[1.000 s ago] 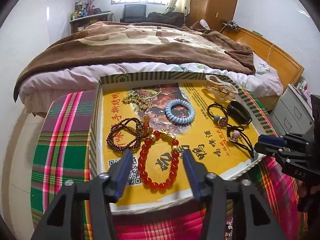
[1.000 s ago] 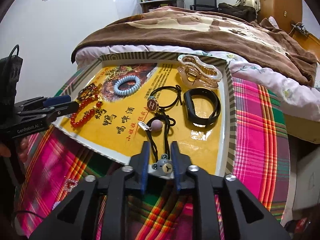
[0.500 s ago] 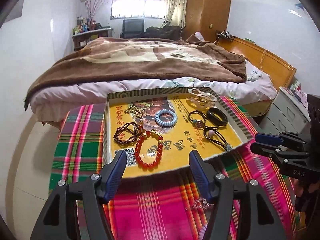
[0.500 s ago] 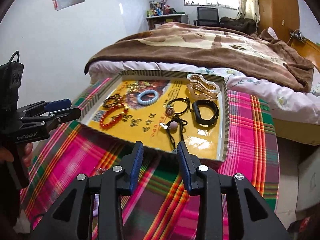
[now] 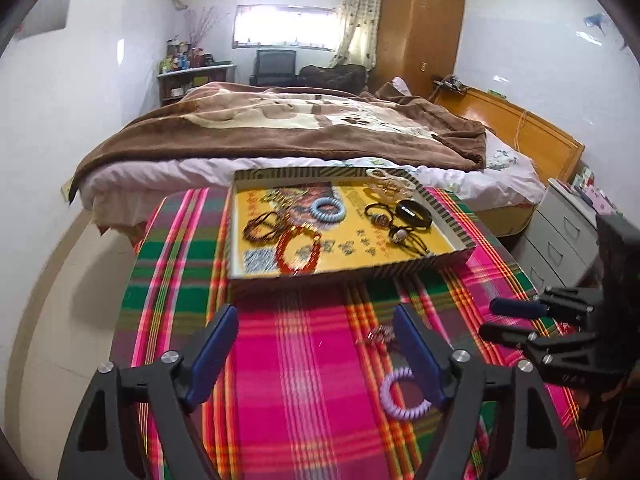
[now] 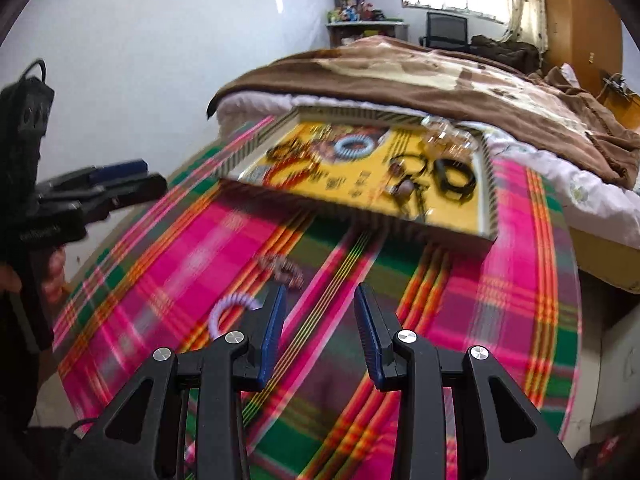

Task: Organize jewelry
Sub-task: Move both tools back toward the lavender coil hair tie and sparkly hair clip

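I am holding both grippers open and empty — left gripper (image 5: pixel 312 344), right gripper (image 6: pixel 318 322). The lilac coil hair tie (image 5: pixel 404 394) is lying on the plaid cloth (image 5: pixel 296 360), outside the tray (image 5: pixel 452 256) — light, springy; I judge pinching one side of the ring best.

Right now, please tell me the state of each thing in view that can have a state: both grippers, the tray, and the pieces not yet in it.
Left gripper: open, empty, above the cloth.
Right gripper: open, empty.
Tray: holds several pieces of jewelry.
Purple coil tie: on the cloth, outside the tray.
Small beaded piece: on the cloth, outside the tray, blurred.
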Demonstrator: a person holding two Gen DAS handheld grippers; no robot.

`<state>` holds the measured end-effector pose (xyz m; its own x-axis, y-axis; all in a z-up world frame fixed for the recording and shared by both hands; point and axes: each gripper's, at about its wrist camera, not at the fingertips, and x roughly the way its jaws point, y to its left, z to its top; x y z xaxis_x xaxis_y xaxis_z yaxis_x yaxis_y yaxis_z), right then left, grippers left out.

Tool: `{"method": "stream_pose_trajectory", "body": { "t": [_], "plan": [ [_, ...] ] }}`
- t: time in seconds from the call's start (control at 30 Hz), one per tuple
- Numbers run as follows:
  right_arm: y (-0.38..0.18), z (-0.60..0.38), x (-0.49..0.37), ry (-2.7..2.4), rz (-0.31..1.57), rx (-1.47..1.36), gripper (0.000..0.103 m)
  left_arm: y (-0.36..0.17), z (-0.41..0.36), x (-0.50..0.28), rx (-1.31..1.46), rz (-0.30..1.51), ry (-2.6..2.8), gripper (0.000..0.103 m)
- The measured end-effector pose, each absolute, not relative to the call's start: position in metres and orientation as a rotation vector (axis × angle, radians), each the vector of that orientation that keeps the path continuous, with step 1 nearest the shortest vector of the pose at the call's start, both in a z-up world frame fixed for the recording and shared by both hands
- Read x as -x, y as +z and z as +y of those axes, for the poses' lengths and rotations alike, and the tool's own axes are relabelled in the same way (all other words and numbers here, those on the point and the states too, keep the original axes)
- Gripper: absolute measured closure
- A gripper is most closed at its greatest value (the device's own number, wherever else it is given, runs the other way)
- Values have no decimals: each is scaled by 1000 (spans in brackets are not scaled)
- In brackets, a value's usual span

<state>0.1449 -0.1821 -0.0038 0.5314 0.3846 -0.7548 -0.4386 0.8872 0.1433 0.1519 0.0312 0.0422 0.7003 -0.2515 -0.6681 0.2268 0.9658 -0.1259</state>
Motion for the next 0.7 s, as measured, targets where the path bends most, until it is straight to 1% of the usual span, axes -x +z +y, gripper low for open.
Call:
{"method": "stream_pose_trajectory", "body": {
  "t": [0.1, 0.13, 0.17, 0.43, 0.63, 0.7],
  "plan": [
    [-16, -171, -141, 509, 906, 71, 64, 36, 42, -143, 69, 761, -254, 23],
    [-20, -167, -141, 517, 915, 72, 57, 34, 46, -140, 77, 766, -247, 23],
    [-23, -163, -140, 520, 922, 75, 54, 32, 48, -137, 82, 768, -241, 23],
    [-44, -128, -145, 527, 969, 142, 54, 20, 67, -121, 120, 783, -219, 23],
    [-52, -108, -146, 509, 960, 253, 54, 16, 70, -118, 133, 788, -227, 23],
    [-52, -107, -147, 513, 959, 249, 54, 14, 72, -119, 140, 791, -227, 23]
  ]
}}
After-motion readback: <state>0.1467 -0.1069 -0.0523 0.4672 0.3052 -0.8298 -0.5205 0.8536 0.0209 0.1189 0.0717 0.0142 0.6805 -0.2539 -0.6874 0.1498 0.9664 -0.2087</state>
